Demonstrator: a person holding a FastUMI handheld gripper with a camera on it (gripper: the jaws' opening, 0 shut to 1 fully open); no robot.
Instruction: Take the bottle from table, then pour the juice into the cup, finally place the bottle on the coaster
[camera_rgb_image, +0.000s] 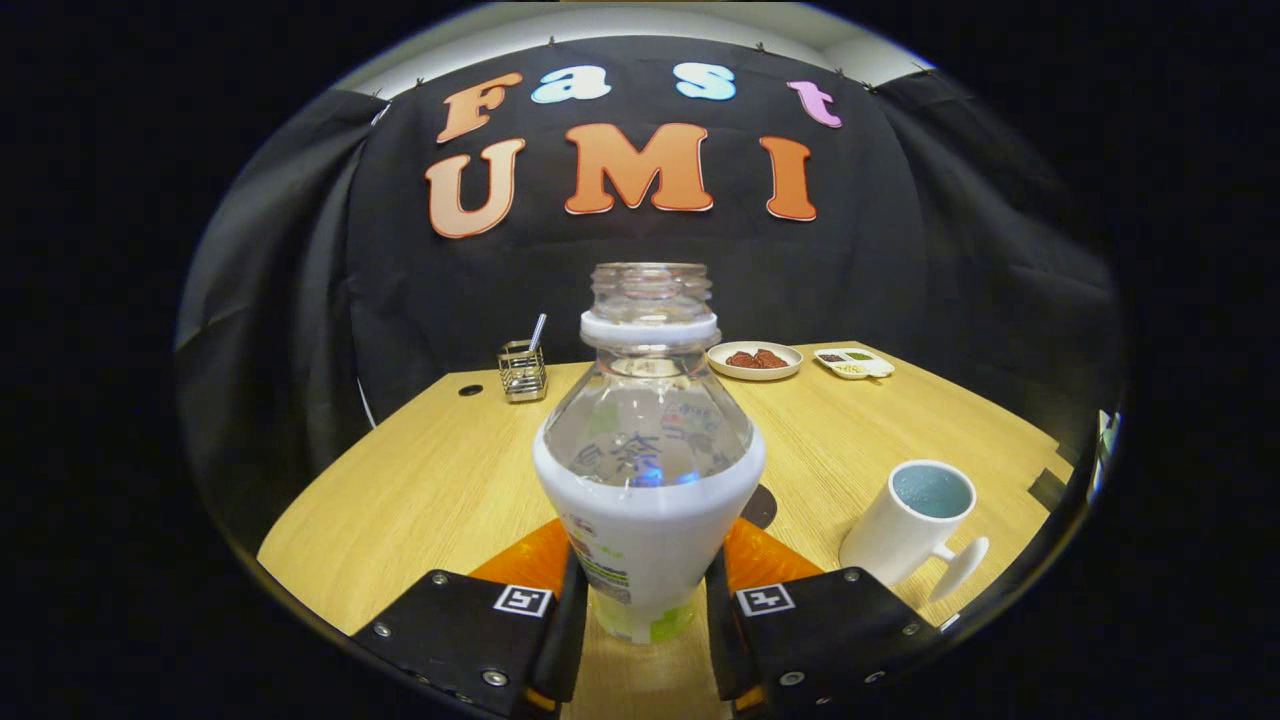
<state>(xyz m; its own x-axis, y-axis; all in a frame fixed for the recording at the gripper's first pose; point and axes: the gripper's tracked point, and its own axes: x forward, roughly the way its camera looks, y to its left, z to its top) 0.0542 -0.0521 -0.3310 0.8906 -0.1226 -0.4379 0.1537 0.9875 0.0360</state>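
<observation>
The fingers are closed on the lower body of the bottle, one pressing each side; it stands upright, uncapped, between them. On the tabletop the white cup sits toward the right edge, handle facing the fingers. A dark round coaster peeks out just behind the bottle. Near the far edge are a wire holder, a plate and a divided dish

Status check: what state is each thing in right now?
gripper: shut on the bottle, both fingers pressing its lower body
bottle: upright, uncapped, clear upper part
cup: upright on the table, right of the bottle
holder: upright, a utensil inside
plate: holding dark red food
</observation>
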